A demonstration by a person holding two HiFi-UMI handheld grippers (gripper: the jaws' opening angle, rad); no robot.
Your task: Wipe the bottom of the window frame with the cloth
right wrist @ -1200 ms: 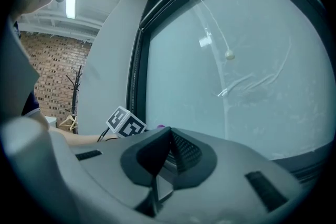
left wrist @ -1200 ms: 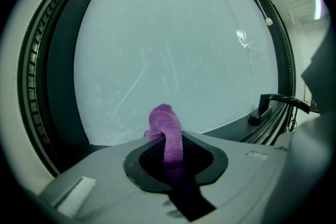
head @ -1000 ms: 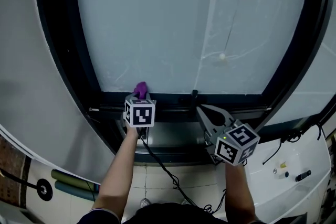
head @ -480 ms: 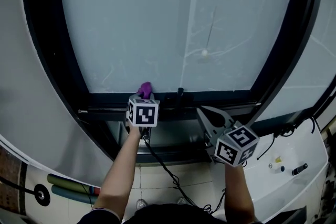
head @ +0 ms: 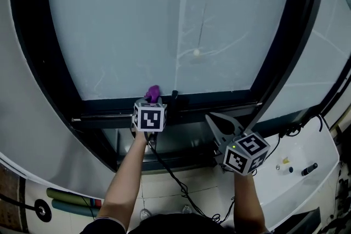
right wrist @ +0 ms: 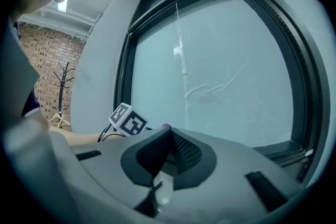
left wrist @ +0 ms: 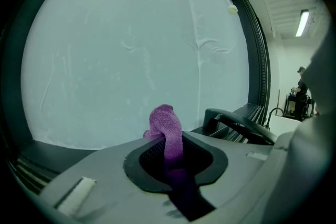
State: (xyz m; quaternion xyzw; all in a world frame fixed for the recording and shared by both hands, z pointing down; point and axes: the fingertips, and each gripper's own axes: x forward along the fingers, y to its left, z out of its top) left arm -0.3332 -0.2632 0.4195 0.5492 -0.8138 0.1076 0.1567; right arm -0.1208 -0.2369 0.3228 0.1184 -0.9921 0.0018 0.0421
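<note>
Frosted pale glass [head: 164, 19] fills a large window set in a black frame [head: 33, 52], with white wall to either side. A thin cord hangs down the pane and ends in a small white bead [head: 196, 52]. Below the window lie a tiled floor [head: 164, 194], two green rolls [head: 71, 200] at lower left and a white unit [head: 307, 183] at lower right. A black cable [head: 170, 172] runs down from the left gripper towards the floor. In the right gripper view a brick wall [right wrist: 58, 44] and a coat stand [right wrist: 60, 92] show far to the left.

A short black window handle [head: 174, 95] stands on the bottom rail [head: 219, 100] of the frame, just to the right of the cloth and nearest to its path along the rail.

The left gripper [head: 150, 101] is held at the bottom rail, left of centre. Its jaws are closed on a purple cloth [left wrist: 165, 131], which stands up out of them in a rolled fold. In the head view the cloth [head: 152, 93] sits where the pane meets the bottom rail; actual contact cannot be confirmed.

The right gripper [head: 211, 118] is held lower and to the right, apart from the rail and well clear of the cloth. Its jaw tips meet with nothing between them.
</note>
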